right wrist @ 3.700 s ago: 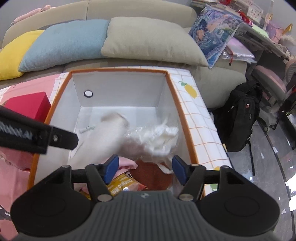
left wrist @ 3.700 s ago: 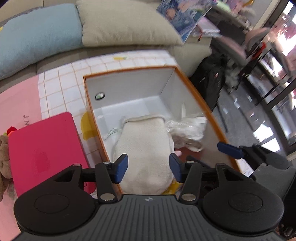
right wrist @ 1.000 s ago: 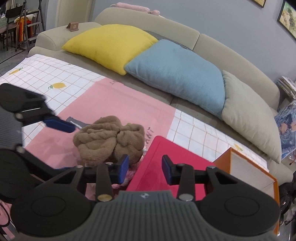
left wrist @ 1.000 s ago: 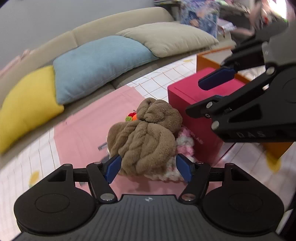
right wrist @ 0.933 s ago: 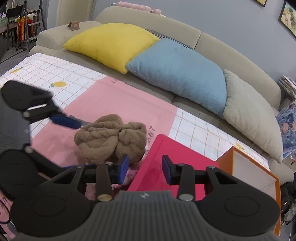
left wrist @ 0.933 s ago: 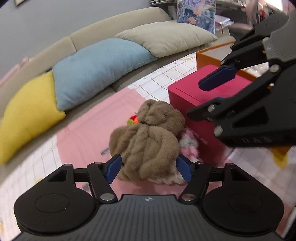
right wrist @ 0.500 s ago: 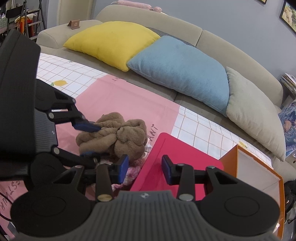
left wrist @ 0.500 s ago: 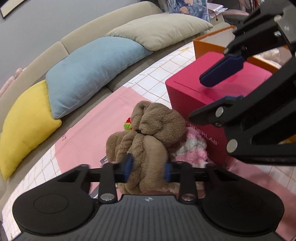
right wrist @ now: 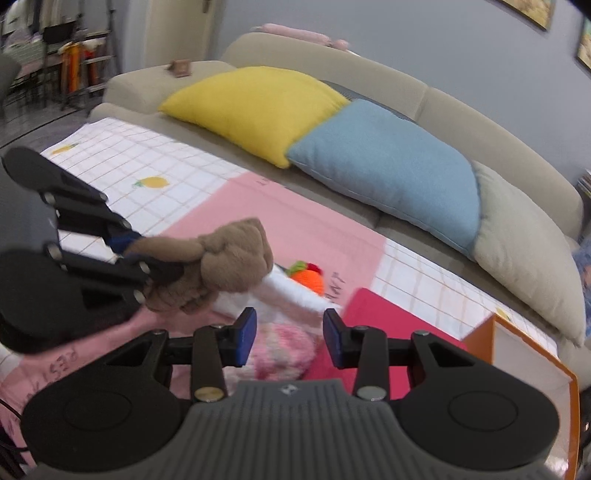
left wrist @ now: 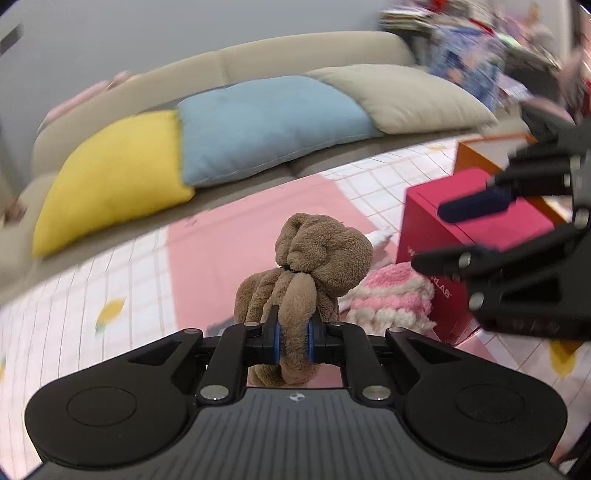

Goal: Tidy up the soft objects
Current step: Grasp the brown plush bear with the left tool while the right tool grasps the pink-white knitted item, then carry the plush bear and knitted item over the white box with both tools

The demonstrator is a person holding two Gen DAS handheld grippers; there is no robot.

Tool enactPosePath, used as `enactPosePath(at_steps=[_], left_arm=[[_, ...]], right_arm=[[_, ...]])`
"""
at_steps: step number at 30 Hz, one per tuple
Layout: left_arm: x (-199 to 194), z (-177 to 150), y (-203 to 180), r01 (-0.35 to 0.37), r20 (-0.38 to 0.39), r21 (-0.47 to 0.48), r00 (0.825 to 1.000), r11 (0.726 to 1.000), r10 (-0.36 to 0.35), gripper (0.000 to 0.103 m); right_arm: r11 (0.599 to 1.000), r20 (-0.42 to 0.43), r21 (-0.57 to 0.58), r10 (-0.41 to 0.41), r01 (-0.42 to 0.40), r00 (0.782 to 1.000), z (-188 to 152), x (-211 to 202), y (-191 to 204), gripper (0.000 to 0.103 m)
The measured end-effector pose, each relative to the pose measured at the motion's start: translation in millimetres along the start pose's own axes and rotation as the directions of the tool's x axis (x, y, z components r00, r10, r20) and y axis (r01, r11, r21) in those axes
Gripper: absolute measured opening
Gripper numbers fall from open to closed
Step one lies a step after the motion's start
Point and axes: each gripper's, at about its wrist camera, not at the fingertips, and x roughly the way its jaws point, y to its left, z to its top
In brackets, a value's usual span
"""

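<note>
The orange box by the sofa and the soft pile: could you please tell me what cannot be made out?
- Orange box: interior cut off by the right wrist view's edge; blurred in the left.
- Pink-and-white knit: partly hidden by the brown plush in the left gripper.
- Orange knit toy: blurred.

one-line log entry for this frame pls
left gripper: shut on brown plush towel | right gripper: open, above pink knit item | orange box: nearby

A beige sofa [right wrist: 461, 107] with yellow, blue and grey cushions stands against a grey-blue wall [right wrist: 406, 33].
</note>
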Motion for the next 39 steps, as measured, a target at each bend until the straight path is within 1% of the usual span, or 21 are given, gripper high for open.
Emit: enactPosePath(at_steps=[1, 3, 5, 7, 10, 12, 14, 15, 18, 19, 22, 24, 25, 27, 28, 30, 31, 34, 36, 39], left_arm=[[-4, -3, 4, -0.002, -0.01, -0.023, 1.0, 1.0, 0.002, 0.014], [-9, -8, 10, -0.01, -0.035, -0.061, 0.999, 0.998, 0.007, 0.014], [-12, -16, 14, -0.017, -0.058, -0.095, 0.998, 0.995, 0.011, 0.014], [-13, -23, 16, -0.02, -0.077, -0.119, 0.997, 0.993, 0.011, 0.014], [-12, -32, 16, -0.016, -0.097, -0.141, 0.995, 0.99, 0.003, 0.014], [-10, -36, 14, -0.018, -0.104, -0.138, 0.995, 0.99, 0.004, 0.014], [-8, -40, 14, -0.019, -0.115, -0.139, 0.993, 0.99, 0.003, 0.014], [-8, -41, 14, -0.018, -0.118, -0.145, 0.993, 0.989, 0.001, 0.014], [-9, -42, 15, -0.012, -0.116, -0.162, 0.993, 0.987, -0.007, 0.014], [-10, -41, 16, -0.011, -0.113, -0.165, 0.994, 0.986, -0.008, 0.014], [-12, -42, 16, -0.005, -0.111, -0.18, 0.994, 0.984, -0.015, 0.014], [-13, -43, 16, -0.005, -0.111, -0.182, 0.994, 0.983, -0.015, 0.014], [-13, -43, 15, -0.005, -0.111, -0.182, 0.994, 0.983, -0.015, 0.014], [-14, -43, 16, -0.002, -0.11, -0.184, 0.994, 0.983, -0.018, 0.014], [-14, -43, 15, 0.0, -0.109, -0.185, 0.994, 0.983, -0.02, 0.014], [-16, -43, 14, 0.003, -0.104, -0.186, 0.994, 0.982, -0.022, 0.014], [-17, -43, 14, 0.004, -0.101, -0.186, 0.995, 0.983, -0.023, 0.014], [-20, -43, 14, 0.006, -0.094, -0.187, 0.995, 0.982, -0.024, 0.014], [-23, -43, 13, 0.006, -0.09, -0.191, 0.996, 0.982, -0.024, 0.014], [-28, -42, 12, 0.001, -0.092, -0.206, 0.996, 0.979, -0.021, 0.014]], right_arm=[[1.0, 0.002, -0.027, 0.01, -0.01, 1.0, -1, 0, 7, 0.039], [0.996, -0.001, -0.08, 0.031, -0.031, 1.0, -3, 2, 20, 0.042], [0.988, -0.015, -0.147, 0.042, -0.043, 0.999, -7, 7, 35, 0.051], [0.973, -0.04, -0.225, 0.038, -0.046, 0.998, -14, 16, 50, 0.051], [0.945, -0.088, -0.325, 0.008, -0.036, 0.996, -26, 34, 65, 0.053], [0.927, -0.114, -0.375, -0.023, -0.022, 0.993, -32, 45, 71, 0.054], [0.905, -0.125, -0.425, -0.056, -0.002, 0.991, -37, 56, 74, 0.057], [0.891, -0.122, -0.455, -0.075, 0.011, 0.99, -39, 60, 75, 0.059], [0.828, -0.103, -0.559, -0.131, 0.051, 0.986, -46, 70, 81, 0.064], [0.81, -0.1, -0.584, -0.146, 0.061, 0.984, -47, 74, 83, 0.068], [0.779, -0.115, -0.624, -0.171, 0.063, 0.978, -51, 84, 84, 0.068], [0.761, -0.12, -0.645, -0.19, 0.069, 0.974, -52, 89, 84, 0.066], [0.756, -0.123, -0.652, -0.192, 0.067, 0.974, -52, 91, 84, 0.063], [0.758, -0.137, -0.649, -0.19, 0.057, 0.972, -51, 92, 84, 0.054], [0.763, -0.147, -0.645, -0.183, 0.046, 0.972, -51, 91, 84, 0.043], [0.774, -0.167, -0.632, -0.169, 0.027, 0.971, -49, 90, 84, 0.035], [0.779, -0.171, -0.627, -0.157, 0.016, 0.973, -49, 88, 84, 0.024], [0.8, -0.171, -0.6, -0.138, 0.008, 0.975, -45, 81, 83, 0.022], [0.828, -0.173, -0.561, -0.116, -0.001, 0.978, -40, 74, 79, 0.022], [0.878, -0.179, -0.477, -0.059, -0.034, 0.982, -29, 60, 73, 0.021]])
